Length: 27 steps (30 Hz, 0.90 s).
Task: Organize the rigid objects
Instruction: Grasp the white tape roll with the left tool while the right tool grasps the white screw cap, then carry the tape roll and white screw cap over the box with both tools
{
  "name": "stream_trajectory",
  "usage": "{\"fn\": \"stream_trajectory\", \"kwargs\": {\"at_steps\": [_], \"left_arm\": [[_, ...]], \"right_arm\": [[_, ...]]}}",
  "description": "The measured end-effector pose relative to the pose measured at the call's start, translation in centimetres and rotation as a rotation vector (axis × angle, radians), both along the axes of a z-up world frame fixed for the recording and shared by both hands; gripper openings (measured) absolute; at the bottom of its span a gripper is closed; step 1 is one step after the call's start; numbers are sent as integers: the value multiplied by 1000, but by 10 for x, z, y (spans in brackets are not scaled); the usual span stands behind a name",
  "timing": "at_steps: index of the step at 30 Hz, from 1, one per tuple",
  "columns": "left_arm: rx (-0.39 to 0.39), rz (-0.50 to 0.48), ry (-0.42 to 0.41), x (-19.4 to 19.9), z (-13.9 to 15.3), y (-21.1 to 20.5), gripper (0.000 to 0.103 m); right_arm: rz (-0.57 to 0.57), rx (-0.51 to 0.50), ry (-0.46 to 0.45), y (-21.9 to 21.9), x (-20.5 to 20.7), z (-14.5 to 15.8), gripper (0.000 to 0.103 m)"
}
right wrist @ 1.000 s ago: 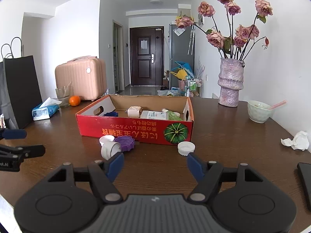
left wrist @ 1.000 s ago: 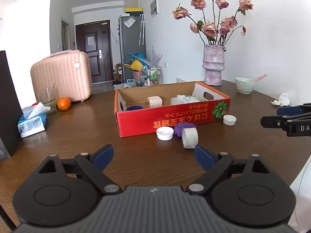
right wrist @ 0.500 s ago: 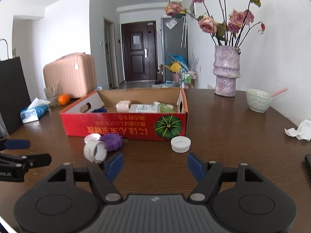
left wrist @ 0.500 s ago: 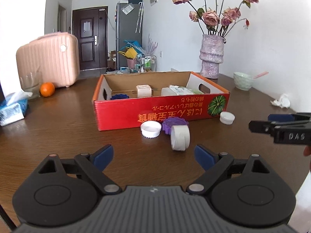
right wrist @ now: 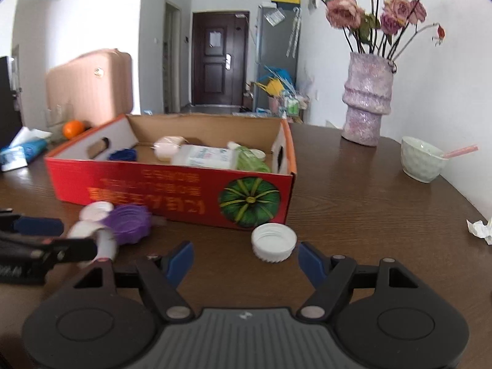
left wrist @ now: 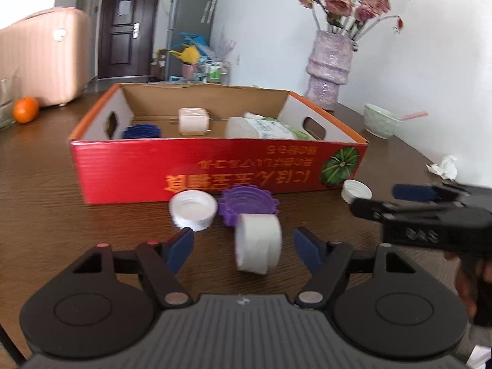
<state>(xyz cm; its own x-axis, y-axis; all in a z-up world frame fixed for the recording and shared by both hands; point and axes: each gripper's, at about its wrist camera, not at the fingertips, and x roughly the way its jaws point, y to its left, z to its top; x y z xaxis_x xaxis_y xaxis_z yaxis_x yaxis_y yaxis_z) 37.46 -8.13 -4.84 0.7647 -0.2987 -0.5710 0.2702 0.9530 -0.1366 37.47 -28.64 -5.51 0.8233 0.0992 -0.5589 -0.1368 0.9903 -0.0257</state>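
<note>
A red cardboard box holds a blue lid, a white tub and a bottle. In front of it lie a white lid, a purple lid and a white roll on its side. My left gripper is closing with the roll between its fingers, pads clear of it. My right gripper is opening slightly, and a white cap lies just ahead, between its fingertips, untouched.
On the brown table stand a pink vase with roses, a pale bowl and a crumpled tissue at the right. An orange, a pink suitcase and a tissue pack sit at the left.
Both grippers have come forward and down toward the lids in front of the box. The left fingers have narrowed around the white roll. The white cap now lies at the right fingertips.
</note>
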Motion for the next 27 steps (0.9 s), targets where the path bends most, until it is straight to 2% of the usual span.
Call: {"fn": "stream_trajectory", "kwargs": {"at_steps": [1, 3, 5, 6, 7, 8, 10, 12, 13, 19, 27], "left_arm": [[6, -11, -4, 1, -2, -3, 73], [6, -36, 2, 4, -7, -7, 61], [1, -36, 12, 6, -9, -7, 41], [3, -29, 9, 6, -9, -7, 36], [-2, -28, -3, 5, -8, -7, 26], [-9, -33, -7, 4, -7, -6, 24], [-20, -41, -5, 3, -5, -5, 24], [-13, -43, -13, 1, -3, -4, 24], [-5, -41, -16, 0, -2, -4, 24], [20, 2, -51, -16, 13, 9, 24], [8, 42, -101, -64, 42, 32, 24]], "right_arm": [[-6, -3, 5, -1, 6, -2, 74], [-18, -6, 17, -4, 16, -7, 74], [-32, -6, 26, -6, 24, -11, 72], [-39, -8, 32, -6, 28, -13, 72], [-47, -8, 34, -7, 32, -14, 72], [-54, -7, 38, -8, 35, -16, 71], [-63, -1, 58, -10, 43, -19, 62], [-62, 17, 84, -11, 48, -21, 43], [-56, 35, 83, -12, 48, -21, 39], [-15, 51, 81, -3, 34, -17, 40], [60, 46, 19, 21, -26, 14, 40]]}}
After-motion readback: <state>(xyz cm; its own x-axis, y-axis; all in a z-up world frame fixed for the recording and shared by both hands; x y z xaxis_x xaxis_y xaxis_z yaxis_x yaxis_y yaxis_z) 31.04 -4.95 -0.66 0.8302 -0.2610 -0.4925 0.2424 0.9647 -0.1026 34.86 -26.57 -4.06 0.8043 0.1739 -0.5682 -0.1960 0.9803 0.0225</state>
